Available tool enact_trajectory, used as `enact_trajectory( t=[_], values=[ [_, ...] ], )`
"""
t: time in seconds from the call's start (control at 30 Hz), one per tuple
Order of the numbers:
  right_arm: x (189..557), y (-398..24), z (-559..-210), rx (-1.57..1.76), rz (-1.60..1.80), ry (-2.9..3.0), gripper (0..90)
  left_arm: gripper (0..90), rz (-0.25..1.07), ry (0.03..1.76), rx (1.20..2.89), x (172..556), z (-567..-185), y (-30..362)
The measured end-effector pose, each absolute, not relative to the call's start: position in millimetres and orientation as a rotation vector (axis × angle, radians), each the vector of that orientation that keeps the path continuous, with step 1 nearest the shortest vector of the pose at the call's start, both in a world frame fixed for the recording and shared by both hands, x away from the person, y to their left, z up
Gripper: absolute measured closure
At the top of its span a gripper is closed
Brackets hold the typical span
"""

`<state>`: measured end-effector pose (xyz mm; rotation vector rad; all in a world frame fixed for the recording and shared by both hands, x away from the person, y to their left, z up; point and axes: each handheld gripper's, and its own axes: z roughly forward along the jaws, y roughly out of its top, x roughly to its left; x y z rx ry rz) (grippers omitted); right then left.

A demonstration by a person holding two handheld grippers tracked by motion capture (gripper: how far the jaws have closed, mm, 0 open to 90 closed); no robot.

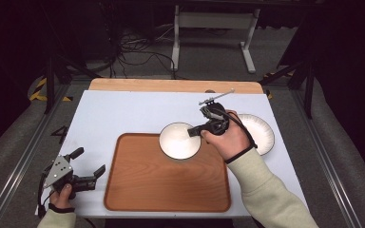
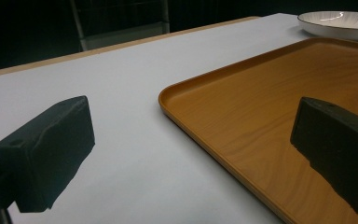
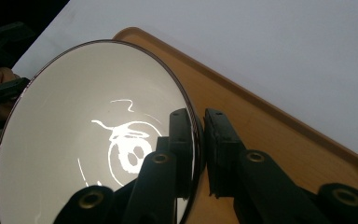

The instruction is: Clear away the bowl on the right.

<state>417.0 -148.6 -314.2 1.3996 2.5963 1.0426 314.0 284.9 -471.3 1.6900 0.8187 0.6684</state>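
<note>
The right gripper (image 3: 199,154) pinches the bowl's (image 3: 74,140) rim over the tray (image 1: 166,183); the high view adds a plate (image 1: 261,133) beside it. The left gripper (image 1: 86,164) rests spread apart.

The right hand (image 1: 228,137) hides part of the plate (image 1: 261,130); the bowl's (image 3: 88,149) lower rim is cut off.

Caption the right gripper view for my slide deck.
Right tool pinching the white bowl's rim above the wooden tray.

bowl (image 1: 179,140) over tray's (image 1: 166,190) far edge | plate (image 1: 261,130) right, beside tray
</note>
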Motion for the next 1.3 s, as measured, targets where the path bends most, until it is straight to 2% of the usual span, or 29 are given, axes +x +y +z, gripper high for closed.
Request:
enact_trajectory(
  t=[0.83,1.3],
  values=[
    [416.9,-114.0,-371.5,1.409,0.955,2.697,81.7,0.3,0.658,0.814,1.69,314.0,-471.1,285.2],
    [416.7,-110.3,-389.8,1.419,0.895,2.721,81.4,0.4,0.659,0.813,1.695,314.1,-471.1,284.7]
  ],
)
